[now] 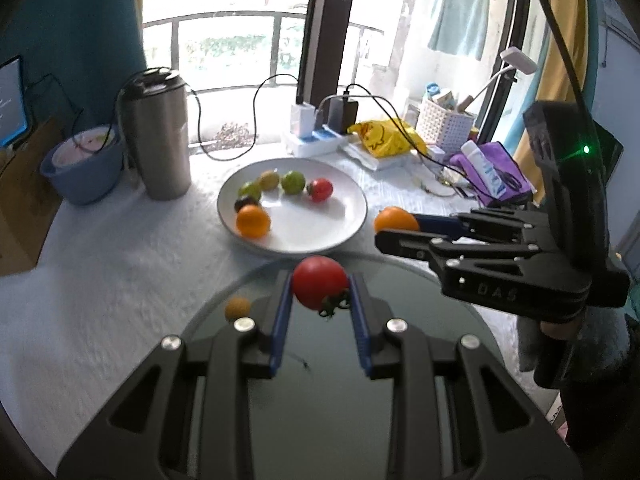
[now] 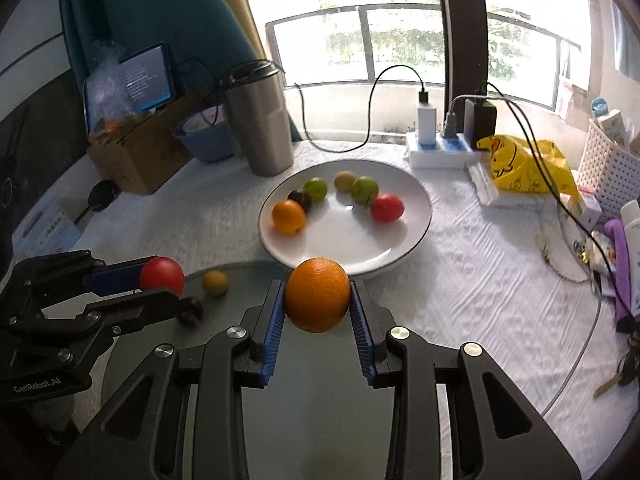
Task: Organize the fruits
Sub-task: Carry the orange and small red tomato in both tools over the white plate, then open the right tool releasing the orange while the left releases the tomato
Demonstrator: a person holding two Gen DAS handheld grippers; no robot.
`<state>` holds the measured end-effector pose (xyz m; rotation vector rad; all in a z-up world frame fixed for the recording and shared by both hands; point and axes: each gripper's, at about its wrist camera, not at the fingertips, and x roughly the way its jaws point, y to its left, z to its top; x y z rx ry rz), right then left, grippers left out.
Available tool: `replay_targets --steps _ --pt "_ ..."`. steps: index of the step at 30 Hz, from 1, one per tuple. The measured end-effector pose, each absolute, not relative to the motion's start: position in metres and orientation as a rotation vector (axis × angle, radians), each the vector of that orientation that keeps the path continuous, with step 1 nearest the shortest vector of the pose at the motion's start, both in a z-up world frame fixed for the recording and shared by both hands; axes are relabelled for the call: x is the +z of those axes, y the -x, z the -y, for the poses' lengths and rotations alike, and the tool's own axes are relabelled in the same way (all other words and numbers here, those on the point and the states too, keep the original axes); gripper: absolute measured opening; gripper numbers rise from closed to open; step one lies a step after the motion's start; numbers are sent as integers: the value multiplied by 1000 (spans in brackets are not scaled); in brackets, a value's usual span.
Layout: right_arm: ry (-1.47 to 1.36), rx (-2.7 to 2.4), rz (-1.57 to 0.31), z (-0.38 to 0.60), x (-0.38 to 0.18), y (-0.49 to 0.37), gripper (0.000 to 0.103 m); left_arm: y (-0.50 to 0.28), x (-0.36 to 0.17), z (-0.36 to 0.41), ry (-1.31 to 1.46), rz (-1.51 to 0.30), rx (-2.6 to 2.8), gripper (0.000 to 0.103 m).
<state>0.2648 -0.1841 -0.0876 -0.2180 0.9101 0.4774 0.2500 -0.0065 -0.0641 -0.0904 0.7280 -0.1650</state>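
The left gripper (image 1: 320, 292) has its blue-padded jaws closed on a red tomato (image 1: 319, 287), held level and pointing forward; the right gripper (image 2: 318, 300) beside it grips an orange (image 2: 317, 294) the same way, both raised above the tabletop (image 2: 460, 280)

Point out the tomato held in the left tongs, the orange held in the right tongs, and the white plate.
tomato (image 1: 319, 282): left wrist view, middle of its red skin.
orange (image 2: 317, 294): right wrist view, centre of its peel.
white plate (image 2: 360, 248): right wrist view, bare inner surface near the front.
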Motion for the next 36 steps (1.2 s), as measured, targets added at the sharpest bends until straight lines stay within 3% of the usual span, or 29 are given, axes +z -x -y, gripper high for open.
replay_targets --steps 21,36 --pt "173 433 -915 199 -106 -347 34 -350 -92 4 90 -791 -194 29" --pt "192 435 -976 193 -138 -363 34 -373 -118 -1 107 -880 -183 30"
